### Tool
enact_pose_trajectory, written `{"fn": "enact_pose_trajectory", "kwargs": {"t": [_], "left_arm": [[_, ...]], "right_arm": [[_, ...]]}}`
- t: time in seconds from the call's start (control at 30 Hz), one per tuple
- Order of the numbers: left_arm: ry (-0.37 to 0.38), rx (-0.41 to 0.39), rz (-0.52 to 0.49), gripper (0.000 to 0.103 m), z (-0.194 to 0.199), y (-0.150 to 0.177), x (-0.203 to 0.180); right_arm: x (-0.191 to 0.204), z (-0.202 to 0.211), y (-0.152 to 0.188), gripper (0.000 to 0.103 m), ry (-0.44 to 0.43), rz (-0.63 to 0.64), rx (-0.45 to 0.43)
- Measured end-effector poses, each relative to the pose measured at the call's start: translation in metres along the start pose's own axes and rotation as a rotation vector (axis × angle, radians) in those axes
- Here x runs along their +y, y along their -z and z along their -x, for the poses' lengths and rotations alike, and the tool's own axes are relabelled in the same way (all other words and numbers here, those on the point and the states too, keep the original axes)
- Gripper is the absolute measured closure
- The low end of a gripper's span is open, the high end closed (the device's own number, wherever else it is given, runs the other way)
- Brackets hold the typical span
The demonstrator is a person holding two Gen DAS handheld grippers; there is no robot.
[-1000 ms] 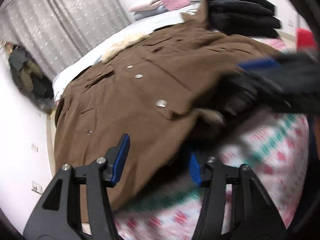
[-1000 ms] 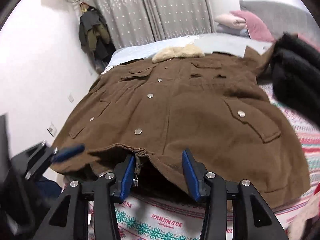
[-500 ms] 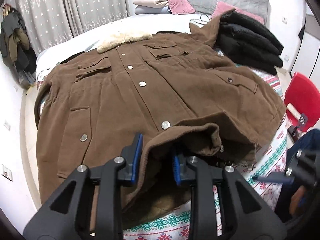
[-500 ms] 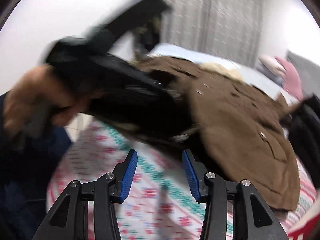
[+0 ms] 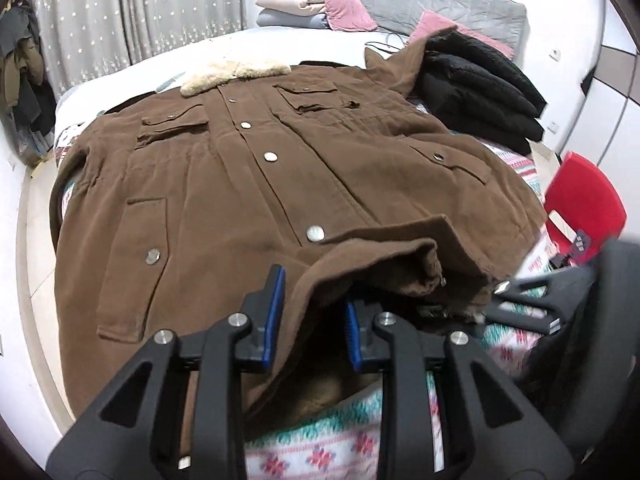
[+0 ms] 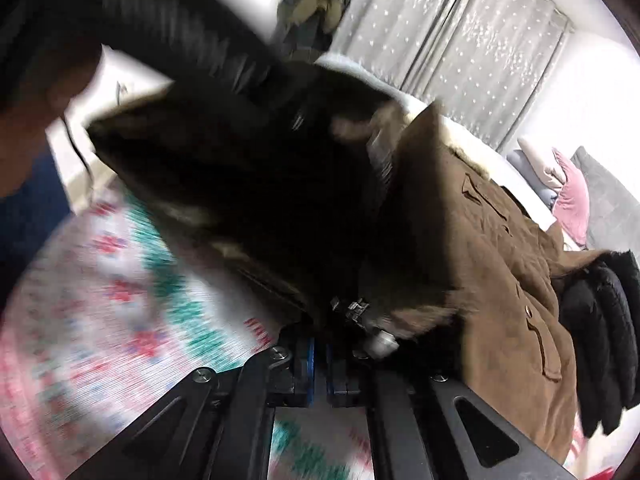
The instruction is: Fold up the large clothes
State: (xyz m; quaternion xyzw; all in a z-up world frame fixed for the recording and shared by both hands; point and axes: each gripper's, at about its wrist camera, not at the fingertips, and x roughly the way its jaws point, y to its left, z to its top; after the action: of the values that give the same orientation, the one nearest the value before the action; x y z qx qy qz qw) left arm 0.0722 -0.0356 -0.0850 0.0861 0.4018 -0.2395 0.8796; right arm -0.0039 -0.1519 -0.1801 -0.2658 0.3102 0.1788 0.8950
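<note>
Straddling a raised fold of hem, the left gripper (image 5: 314,312) has its blue pads (image 5: 275,308) on either side of the brown cloth, with the jaws partly closed; the cloth runs between them, but whether they pinch it cannot be told, since a gap shows beside the inner pad. The right gripper (image 6: 318,372) has its jaws drawn nearly together, only a thin slit between the pads, and the hem corner with the zipper end (image 6: 354,308) sits right at their tips; the blur hides whether cloth is truly caught.

The brown jacket (image 5: 248,184) lies front-up across the bed (image 5: 224,46), its fleece collar (image 5: 234,74) at the far end from the grippers and its hem at the near end, over the patterned blanket (image 5: 316,446). Beside the jacket's right shoulder sits a stack of folded black clothes (image 5: 480,92); a red chair (image 5: 584,204) stands off the jacket's right hem corner.

The step in hand looks like lifting the hem to fold it toward the collar. To do it well, both grips should take the full thickness of shell and lining, well apart along the hem, and rise together so the heavy cloth does not sag or slip. Carrying the hem level toward the collar would keep the fold line straight across the snaps (image 5: 271,157).
</note>
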Motion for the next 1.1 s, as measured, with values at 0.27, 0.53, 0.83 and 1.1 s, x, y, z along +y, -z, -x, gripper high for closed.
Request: {"fn": "enact_pose_trajectory", "kwargs": {"t": [0.27, 0.53, 0.83, 1.1], "left_arm": [[0.081, 0.073, -0.039, 0.074, -0.004, 0.026, -0.012], [0.255, 0.059, 0.133, 0.046, 0.035, 0.035, 0.026], [0.183, 0.161, 0.347, 0.038, -0.008, 0.044, 0.080], [0.213, 0.011, 0.495, 0.038, 0.030, 0.043, 0.138]], "right_arm": [[-0.002, 0.018, 0.022, 0.103, -0.092, -0.063, 0.061], [-0.022, 0.082, 0.012, 0.098, -0.288, -0.104, -0.112], [-0.062, -0.010, -0.025, 0.091, -0.284, -0.320, 0.102], [-0.080, -0.010, -0.035, 0.091, -0.332, -0.394, 0.154]]}}
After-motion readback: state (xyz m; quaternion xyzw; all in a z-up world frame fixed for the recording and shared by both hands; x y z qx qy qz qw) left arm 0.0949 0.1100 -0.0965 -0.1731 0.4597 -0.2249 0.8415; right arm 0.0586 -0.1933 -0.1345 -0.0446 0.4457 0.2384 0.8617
